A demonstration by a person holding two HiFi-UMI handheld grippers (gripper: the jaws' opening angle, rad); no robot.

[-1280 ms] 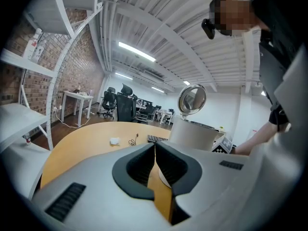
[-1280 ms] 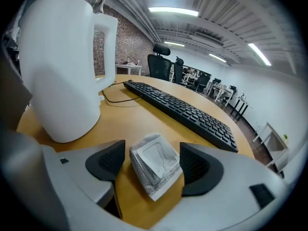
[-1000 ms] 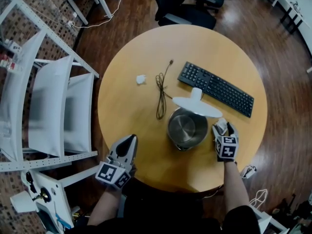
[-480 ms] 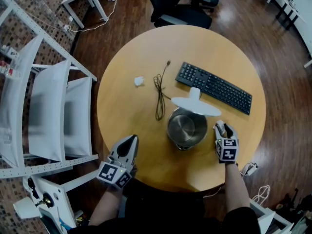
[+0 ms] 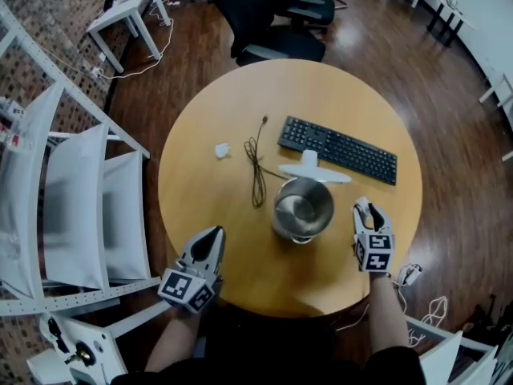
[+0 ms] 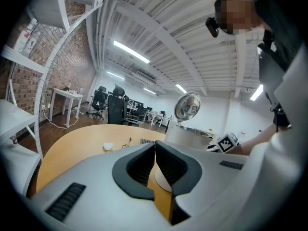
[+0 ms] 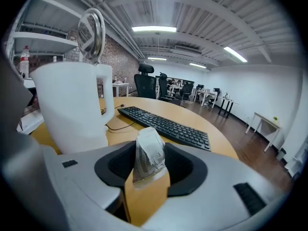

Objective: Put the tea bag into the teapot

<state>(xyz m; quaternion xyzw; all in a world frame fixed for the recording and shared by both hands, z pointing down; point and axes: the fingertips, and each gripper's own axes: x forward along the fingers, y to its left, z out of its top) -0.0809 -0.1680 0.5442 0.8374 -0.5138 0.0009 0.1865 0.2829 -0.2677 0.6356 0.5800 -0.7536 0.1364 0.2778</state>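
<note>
Tea bag: clamped in right gripper, fingers just closing on it
Teapot: lid up, nine o'clock of that gripper
Left gripper: fingers together

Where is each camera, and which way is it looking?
Head view: on the person's head, looking steeply down at the table; the left gripper, right gripper and forearms show.
Left gripper view: on the left gripper, facing the teapot; its shut, empty jaws show.
Right gripper view: on the right gripper, facing the keyboard; its jaws, just closing, pinch the tea bag.
All three show the teapot.
</note>
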